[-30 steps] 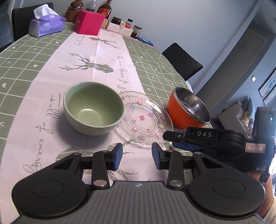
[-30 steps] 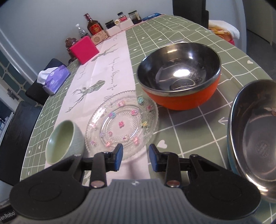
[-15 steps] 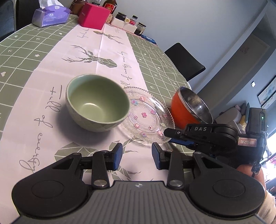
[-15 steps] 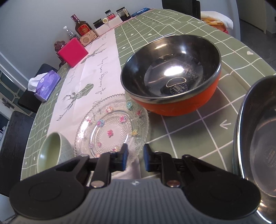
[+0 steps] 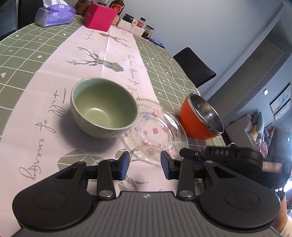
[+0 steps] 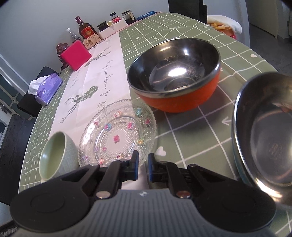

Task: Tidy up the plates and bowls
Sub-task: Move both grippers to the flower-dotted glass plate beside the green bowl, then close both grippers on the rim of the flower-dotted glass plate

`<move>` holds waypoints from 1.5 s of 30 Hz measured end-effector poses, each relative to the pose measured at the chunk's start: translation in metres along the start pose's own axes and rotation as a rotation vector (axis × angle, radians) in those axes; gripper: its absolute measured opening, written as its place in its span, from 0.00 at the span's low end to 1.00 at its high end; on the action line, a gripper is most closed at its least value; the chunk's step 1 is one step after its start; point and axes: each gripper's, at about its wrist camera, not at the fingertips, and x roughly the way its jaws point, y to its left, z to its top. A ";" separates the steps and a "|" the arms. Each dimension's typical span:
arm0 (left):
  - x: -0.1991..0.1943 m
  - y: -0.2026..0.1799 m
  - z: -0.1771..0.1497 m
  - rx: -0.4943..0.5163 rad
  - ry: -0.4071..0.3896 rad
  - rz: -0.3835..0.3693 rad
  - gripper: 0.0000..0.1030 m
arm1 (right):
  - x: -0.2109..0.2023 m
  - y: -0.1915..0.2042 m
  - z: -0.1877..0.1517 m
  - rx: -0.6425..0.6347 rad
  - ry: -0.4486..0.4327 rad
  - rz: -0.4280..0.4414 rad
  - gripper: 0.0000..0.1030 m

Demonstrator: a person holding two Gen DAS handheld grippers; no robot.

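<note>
Green-checked tablecloth [image 6: 182,40] bears beaded glass plate [image 6: 118,134]; right claw [image 6: 142,166] narrowly parted, left claw [image 5: 145,165] wide, both empty.

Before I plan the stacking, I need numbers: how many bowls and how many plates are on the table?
Bowls: 3, namely green ceramic bowl, orange steel-lined bowl, large steel bowl
Plates: 1, namely glass plate
Total: 4

Table: round table [image 5: 23,52], green grid-patterned cloth with a pale deer-print runner [image 5: 113,54].
On it: green ceramic bowl [image 5: 104,107], clear glass flowered plate [image 6: 118,134], orange steel-lined bowl [image 6: 175,80], shallow steel bowl [image 6: 264,131], pink box [image 5: 99,16], purple tissue pack [image 5: 54,15].
</note>
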 end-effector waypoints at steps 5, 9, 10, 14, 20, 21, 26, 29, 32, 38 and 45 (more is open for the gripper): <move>0.004 -0.001 0.002 -0.008 -0.002 -0.009 0.41 | -0.012 -0.002 -0.012 0.022 0.011 -0.002 0.06; 0.008 0.001 0.003 -0.008 -0.005 -0.007 0.40 | -0.020 -0.003 -0.020 0.025 0.010 0.005 0.01; 0.009 0.002 0.004 -0.007 -0.008 -0.002 0.40 | -0.024 -0.003 -0.021 0.013 0.002 0.002 0.00; 0.013 0.005 0.004 -0.015 -0.012 0.022 0.40 | -0.028 -0.003 -0.023 -0.014 0.005 0.022 0.02; 0.021 0.006 0.004 -0.011 -0.017 0.033 0.40 | -0.019 -0.011 -0.015 0.014 -0.022 0.008 0.23; 0.023 0.007 0.004 -0.010 -0.017 0.033 0.40 | -0.017 -0.013 -0.013 0.020 -0.022 0.017 0.27; 0.027 0.010 0.005 -0.010 -0.021 0.047 0.36 | -0.010 -0.016 -0.005 0.045 -0.028 0.038 0.27; 0.028 0.013 0.006 -0.007 -0.022 0.053 0.26 | -0.006 -0.017 -0.003 0.053 -0.034 0.038 0.22; 0.030 0.018 0.007 -0.007 -0.019 0.072 0.17 | -0.003 -0.017 -0.003 0.054 -0.028 0.043 0.19; 0.029 0.019 0.010 0.021 -0.027 0.077 0.09 | 0.000 -0.018 -0.004 0.040 -0.017 0.046 0.06; 0.024 0.024 0.013 0.026 -0.045 0.120 0.07 | 0.003 -0.010 -0.008 0.006 0.003 0.077 0.06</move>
